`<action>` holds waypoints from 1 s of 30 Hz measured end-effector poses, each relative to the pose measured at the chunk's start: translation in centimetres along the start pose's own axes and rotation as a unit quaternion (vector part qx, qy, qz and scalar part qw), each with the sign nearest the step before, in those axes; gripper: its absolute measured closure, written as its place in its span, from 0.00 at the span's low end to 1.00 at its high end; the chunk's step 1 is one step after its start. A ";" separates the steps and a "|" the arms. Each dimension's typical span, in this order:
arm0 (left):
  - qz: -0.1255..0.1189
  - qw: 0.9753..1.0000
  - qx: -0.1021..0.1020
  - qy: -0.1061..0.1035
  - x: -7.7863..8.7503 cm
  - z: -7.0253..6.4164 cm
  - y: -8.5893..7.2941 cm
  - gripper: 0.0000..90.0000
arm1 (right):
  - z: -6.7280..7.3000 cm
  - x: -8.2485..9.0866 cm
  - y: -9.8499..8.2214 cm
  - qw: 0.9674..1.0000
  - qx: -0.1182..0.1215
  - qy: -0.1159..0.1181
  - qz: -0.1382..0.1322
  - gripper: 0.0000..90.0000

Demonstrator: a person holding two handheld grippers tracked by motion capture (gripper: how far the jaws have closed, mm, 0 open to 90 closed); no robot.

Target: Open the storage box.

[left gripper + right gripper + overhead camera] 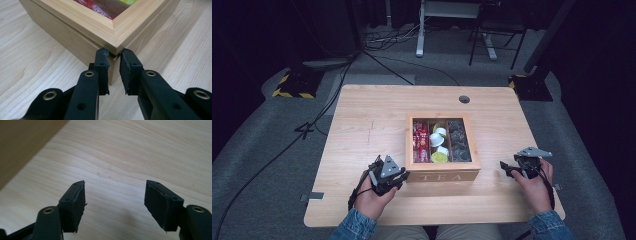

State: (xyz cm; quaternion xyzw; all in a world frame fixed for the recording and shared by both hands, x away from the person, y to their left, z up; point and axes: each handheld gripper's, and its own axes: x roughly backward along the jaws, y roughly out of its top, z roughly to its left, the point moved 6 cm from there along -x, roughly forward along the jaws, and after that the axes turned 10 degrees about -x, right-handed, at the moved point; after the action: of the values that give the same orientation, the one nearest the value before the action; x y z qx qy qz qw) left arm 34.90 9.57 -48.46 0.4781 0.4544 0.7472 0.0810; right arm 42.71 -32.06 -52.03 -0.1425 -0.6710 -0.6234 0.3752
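Note:
A wooden tea box (442, 176) marked TEA stands mid-table, its glass-paned lid (409, 140) down. Under the pane lie red packets (420, 141), white and yellow pods (439, 144) and dark pods (460, 140). My left gripper (404, 176) is at the box's front left corner. In the left gripper view its jaws (114, 53) stand a narrow gap apart and pinch the lid's corner (115, 37) just above the box wall (72, 42). My right gripper (507, 169) rests to the right of the box, open over bare wood (115, 185), holding nothing.
The light wooden table (362, 130) has a cable hole (464, 99) at the back. The person's sleeves come in at the front edge. Beyond the table lie cables, stand bases and a desk leg on grey carpet.

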 end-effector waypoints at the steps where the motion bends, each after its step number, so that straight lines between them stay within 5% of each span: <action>1: 0.001 1.000 0.001 0.000 0.0 0.0 0.0 0.85 | 0.4 0.4 0.1 1.000 0.006 0.014 0.001 0.37; 11: -0.007 1.000 0.003 -0.005 0.1 0.3 0.6 0.85 | 4.1 3.5 0.8 0.995 0.039 0.086 -0.013 0.37; 18: -0.008 1.000 0.010 -0.010 0.0 0.4 0.8 0.84 | 7.6 4.2 1.3 0.988 0.060 0.144 -0.018 0.37; 30: -0.007 1.000 0.007 -0.008 0.0 0.4 0.8 0.83 | 10.4 2.9 1.9 0.982 0.077 0.169 -0.025 0.48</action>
State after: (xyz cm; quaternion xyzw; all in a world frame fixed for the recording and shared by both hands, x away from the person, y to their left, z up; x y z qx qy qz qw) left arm 35.46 9.32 -47.78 0.4818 0.4624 0.7393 0.0868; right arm 38.60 -22.70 -48.00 0.0114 -0.6474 -0.5939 0.4775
